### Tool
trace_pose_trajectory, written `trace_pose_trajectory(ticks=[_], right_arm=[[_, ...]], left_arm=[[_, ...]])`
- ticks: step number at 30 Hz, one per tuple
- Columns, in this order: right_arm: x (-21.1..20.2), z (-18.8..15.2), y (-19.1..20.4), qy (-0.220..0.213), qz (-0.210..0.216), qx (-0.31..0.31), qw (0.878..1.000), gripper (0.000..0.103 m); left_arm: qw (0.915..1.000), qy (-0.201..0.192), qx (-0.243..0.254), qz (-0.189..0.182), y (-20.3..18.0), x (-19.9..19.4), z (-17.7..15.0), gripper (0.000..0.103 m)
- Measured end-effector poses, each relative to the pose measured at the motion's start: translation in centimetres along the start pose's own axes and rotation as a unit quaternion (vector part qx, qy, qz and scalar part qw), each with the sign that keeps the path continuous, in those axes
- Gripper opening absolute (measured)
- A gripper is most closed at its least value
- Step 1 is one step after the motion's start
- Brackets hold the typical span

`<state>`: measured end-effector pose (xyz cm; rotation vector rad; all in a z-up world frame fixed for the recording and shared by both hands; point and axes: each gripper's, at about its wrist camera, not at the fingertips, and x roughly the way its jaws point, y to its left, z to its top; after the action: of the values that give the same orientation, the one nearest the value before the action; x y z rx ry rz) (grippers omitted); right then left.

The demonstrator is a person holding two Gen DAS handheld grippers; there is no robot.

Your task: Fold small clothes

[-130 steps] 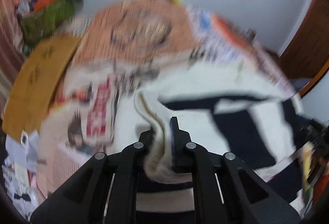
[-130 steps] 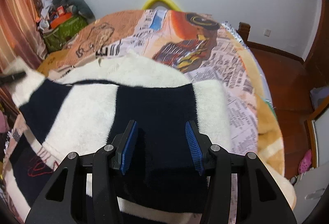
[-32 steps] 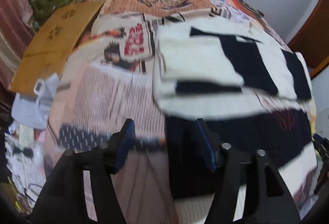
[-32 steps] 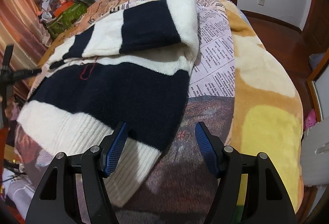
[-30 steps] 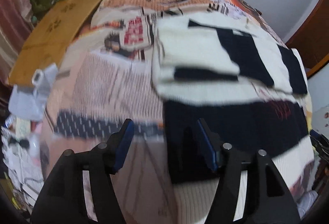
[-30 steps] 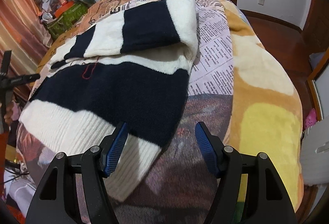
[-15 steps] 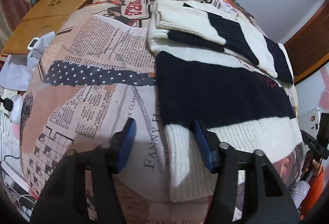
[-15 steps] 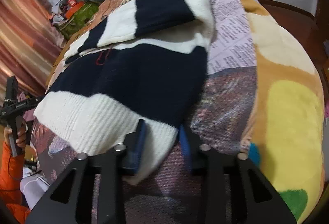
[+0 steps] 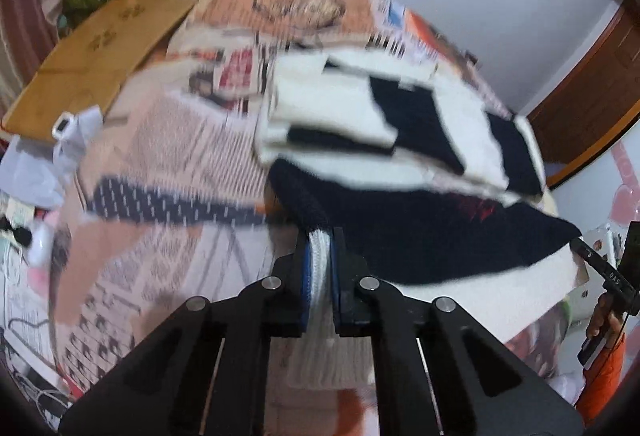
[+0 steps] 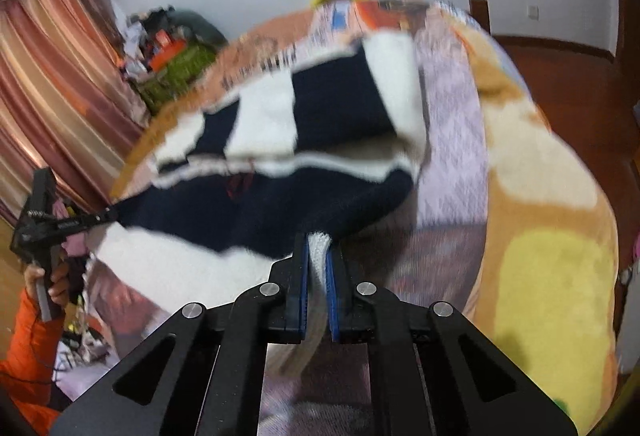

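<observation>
Sleeves look folded in on striped sweater (image 9: pixel 400 140); left gripper (image 9: pixel 320 268) and right gripper (image 10: pixel 318 268) clamp white hem (lifted), bottom fold remains.

Motion blur smears the print on the blanket (image 9: pixel 192 156) and the stripe edges of the sweater (image 9: pixel 420 228). Its white hem (image 10: pixel 318 268) disappears between the jaws in both views, hiding the corners.
</observation>
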<state>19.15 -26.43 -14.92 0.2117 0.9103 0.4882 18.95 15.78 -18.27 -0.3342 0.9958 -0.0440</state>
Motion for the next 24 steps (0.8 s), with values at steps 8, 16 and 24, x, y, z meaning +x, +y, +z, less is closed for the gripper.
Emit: trace_pose_trajectory(ticks=[8, 16, 24], right_arm=[[0.1, 5.0, 1.5, -0.043, -0.013, -0.039, 0.998, 0.007], [1.9, 10.7, 1.1, -0.073, -0.025, -0.046, 0.996, 0.006], [8.4, 15.7, -1.5, -0.049, -0.059, -0.022, 0.997, 0.006]], left_arm=[[0.9973, -0.066, 0.034, 0.007, -2.9, -1.8, 6.3, 0.008], [0.9960, -0.083, 0.013, 0.030, -3.1, 1.2, 13.0, 0.007], [0.9956, -0.052, -0.030, 0.073, 0.0, 9.1, 17.4, 0.007]])
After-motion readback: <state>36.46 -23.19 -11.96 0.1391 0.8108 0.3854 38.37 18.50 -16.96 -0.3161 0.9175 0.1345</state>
